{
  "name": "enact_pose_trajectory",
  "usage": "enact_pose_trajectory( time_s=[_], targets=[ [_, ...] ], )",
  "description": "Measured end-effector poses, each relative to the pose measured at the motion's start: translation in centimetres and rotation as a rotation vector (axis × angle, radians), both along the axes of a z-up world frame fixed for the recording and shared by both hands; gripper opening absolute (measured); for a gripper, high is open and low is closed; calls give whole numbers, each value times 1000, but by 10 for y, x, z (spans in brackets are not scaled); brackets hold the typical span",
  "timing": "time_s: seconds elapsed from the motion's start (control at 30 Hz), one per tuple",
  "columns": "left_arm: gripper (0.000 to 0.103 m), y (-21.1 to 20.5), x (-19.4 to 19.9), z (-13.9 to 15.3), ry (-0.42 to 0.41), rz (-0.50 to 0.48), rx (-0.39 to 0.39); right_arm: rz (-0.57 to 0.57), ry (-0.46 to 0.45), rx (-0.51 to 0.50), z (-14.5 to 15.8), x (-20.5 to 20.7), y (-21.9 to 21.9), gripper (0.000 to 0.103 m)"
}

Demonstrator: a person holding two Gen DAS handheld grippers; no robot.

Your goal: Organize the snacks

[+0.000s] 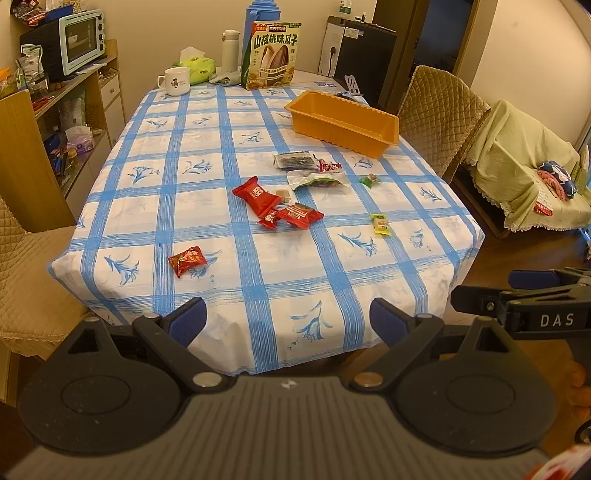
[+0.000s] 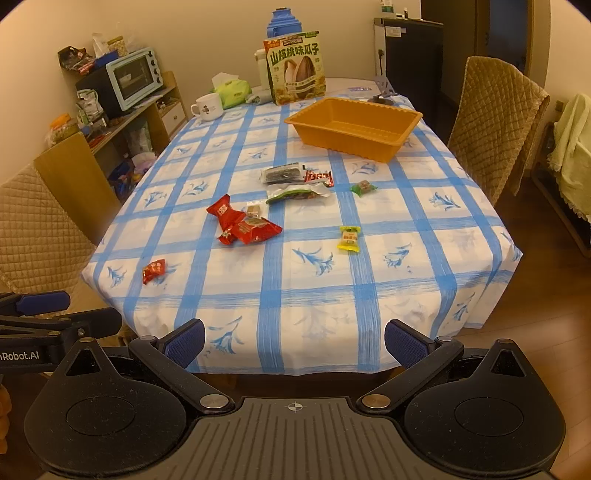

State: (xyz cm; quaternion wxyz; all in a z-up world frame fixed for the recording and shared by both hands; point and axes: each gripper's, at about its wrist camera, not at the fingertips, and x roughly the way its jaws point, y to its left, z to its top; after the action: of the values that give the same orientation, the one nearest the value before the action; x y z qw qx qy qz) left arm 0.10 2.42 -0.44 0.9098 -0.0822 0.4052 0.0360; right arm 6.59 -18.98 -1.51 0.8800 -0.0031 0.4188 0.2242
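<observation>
Several wrapped snacks lie scattered on the blue-checked tablecloth: a cluster of red packets, a lone red packet near the front left, a yellow candy, a small green candy, a green-and-clear packet and a dark packet. An empty orange tray stands at the far right. My left gripper and right gripper hang open before the table's near edge, holding nothing.
At the table's far end stand a large seed bag, a white mug, a tissue pack, a white bottle and a blue flask. Quilted chairs flank the table; a shelf with an oven is left.
</observation>
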Motion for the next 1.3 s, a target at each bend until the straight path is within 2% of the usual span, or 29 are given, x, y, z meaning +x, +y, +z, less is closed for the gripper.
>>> enact_pose_trajectory(
  time_s=[0.9,1.3],
  targets=[
    [94,1,0,0,3,1,-2,-1,4,-2,-2,2,0,103],
    [94,6,13,-14,28,23,-7,-7,25,0,-13,14,0,103]
  ],
)
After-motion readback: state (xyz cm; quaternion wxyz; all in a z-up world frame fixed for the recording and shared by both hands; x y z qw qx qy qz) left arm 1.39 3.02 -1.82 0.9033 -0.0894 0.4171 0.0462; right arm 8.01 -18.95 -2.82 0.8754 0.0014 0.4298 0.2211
